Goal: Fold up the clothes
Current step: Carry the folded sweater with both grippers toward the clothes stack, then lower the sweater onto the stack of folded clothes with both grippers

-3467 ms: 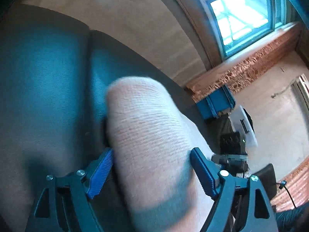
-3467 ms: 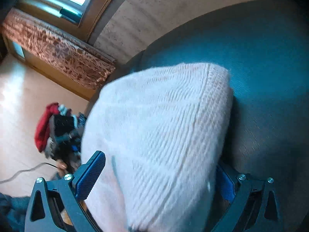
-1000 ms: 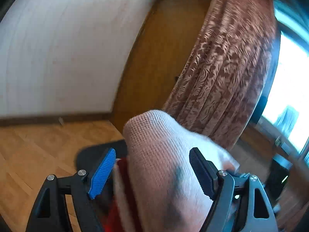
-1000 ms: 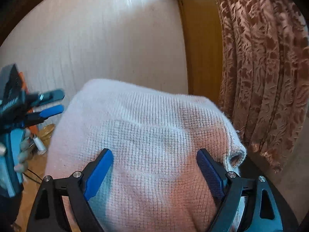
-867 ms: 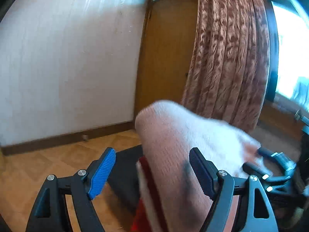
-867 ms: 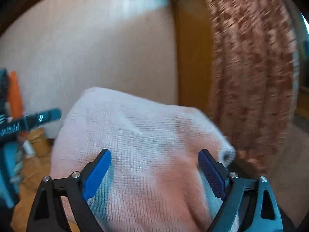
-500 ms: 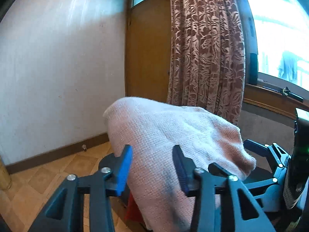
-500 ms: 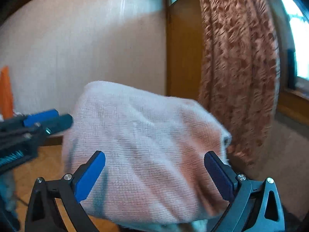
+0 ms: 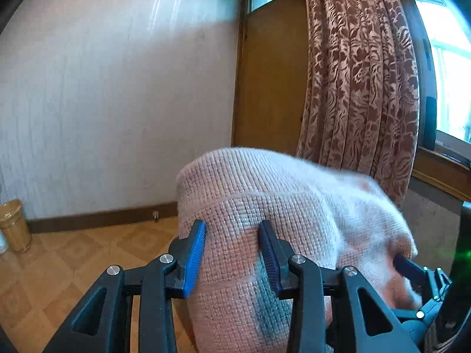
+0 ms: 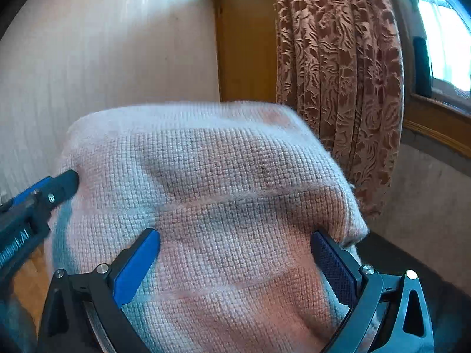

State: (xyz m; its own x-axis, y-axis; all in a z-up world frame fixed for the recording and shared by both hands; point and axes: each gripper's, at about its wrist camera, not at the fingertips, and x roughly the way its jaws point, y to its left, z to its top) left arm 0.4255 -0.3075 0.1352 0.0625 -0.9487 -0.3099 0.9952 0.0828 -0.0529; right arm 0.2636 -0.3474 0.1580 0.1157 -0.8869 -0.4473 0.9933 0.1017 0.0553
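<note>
Nearest to you, the folded pink knit garment (image 9: pixel 265 206) fills the lower middle of both wrist views and hides whatever lies directly under and ahead of the fingers. In the left wrist view your left gripper (image 9: pixel 231 253) has its jaws about half open, both blue pads pressed into a bunched fold of the knit, so it has a hold of the cloth. Your right gripper (image 10: pixel 235 267) stands as wide as it goes, with the broad bundle between the pads; the knit bulges against both pads, the right-hand one tucked under the garment's loose edge. In the right wrist view the tip of the left gripper pokes into the garment's left side.

Beyond the bundle, to the left, bare parquet floor (image 9: pixel 73 253) gives open room as far as the white wall (image 9: pixel 117 88), with a small wooden bin (image 9: pixel 13 225) at its foot. To the right you are hemmed in by a patterned brown curtain (image 9: pixel 362 88), a wooden door (image 9: pixel 270 73) and a window sill (image 9: pixel 438 170).
</note>
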